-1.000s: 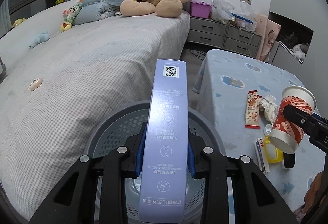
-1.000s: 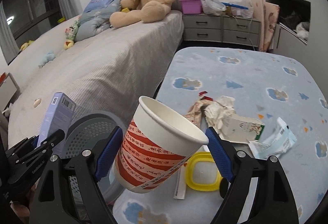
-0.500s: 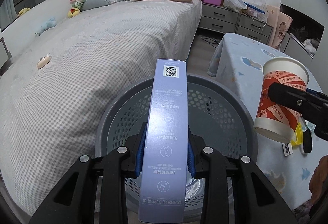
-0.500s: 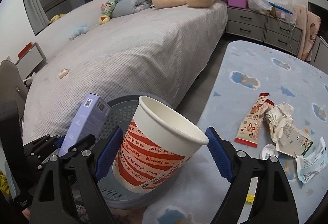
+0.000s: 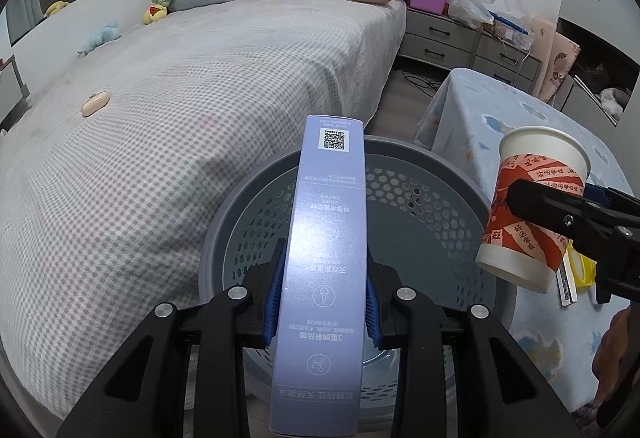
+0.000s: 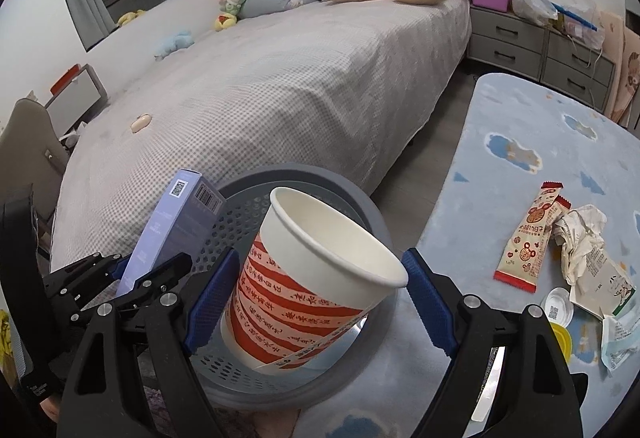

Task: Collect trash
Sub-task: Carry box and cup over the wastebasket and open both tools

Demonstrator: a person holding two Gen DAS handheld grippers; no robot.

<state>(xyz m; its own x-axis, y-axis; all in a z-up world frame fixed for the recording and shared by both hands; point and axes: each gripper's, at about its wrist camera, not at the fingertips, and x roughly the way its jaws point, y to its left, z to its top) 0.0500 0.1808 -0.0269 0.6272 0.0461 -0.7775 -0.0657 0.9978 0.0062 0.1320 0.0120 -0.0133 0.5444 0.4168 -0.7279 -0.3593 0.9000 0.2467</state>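
Your left gripper (image 5: 322, 302) clamps the lavender box (image 5: 324, 266), and your right gripper (image 6: 316, 302), jaws spread wide, clasps the tilted paper cup (image 6: 316, 274); the grey basket (image 5: 436, 173) sits directly below both.

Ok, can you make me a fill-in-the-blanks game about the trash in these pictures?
1. The left gripper holds a long purple ____.
2. The right gripper holds a red and white paper ____.
3. Both hang over a round grey ____.
4. The snack wrapper lies on the light blue ____.

Missing words: box; cup; basket; cloth
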